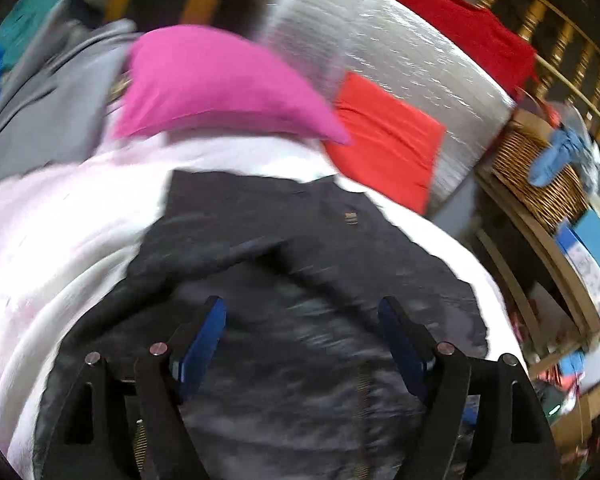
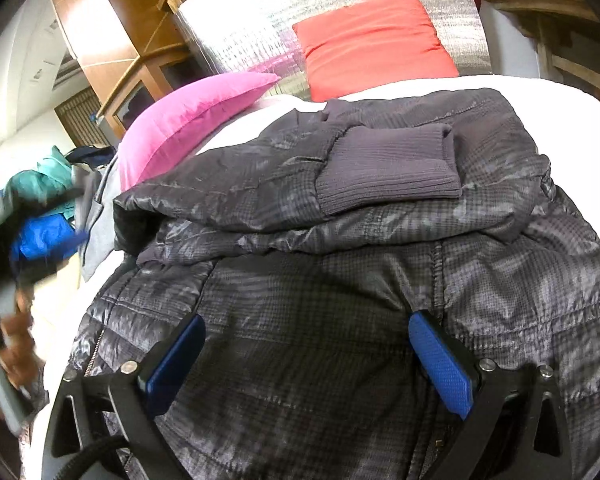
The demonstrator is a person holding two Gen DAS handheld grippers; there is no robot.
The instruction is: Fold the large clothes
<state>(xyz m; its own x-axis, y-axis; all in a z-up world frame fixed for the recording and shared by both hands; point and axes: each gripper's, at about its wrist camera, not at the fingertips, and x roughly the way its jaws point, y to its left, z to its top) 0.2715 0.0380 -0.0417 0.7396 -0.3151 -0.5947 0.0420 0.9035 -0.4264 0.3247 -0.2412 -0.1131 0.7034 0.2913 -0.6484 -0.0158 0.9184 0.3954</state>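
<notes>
A dark grey quilted jacket (image 2: 340,248) lies on the white bed (image 2: 560,96), with one sleeve folded across its upper part and the ribbed cuff (image 2: 388,164) on top. The picture from the left wrist is blurred, but the same jacket (image 1: 260,224) shows in it, spread over the white cover (image 1: 52,240). My left gripper (image 1: 300,304) hangs over the jacket's lower part, jaws wide apart and nothing pinched between the blue pads. My right gripper (image 2: 306,316) also stands open just above the jacket's body, the fabric lying under the gap.
A pink pillow (image 2: 188,120) and an orange-red pillow (image 2: 372,40) lean near the silver padded headboard (image 2: 260,12). A heap of clothes (image 2: 48,208) lies at the bed's left. A blurred hand (image 2: 16,344) shows at the left edge. A wicker basket (image 1: 540,168) stands right of the bed.
</notes>
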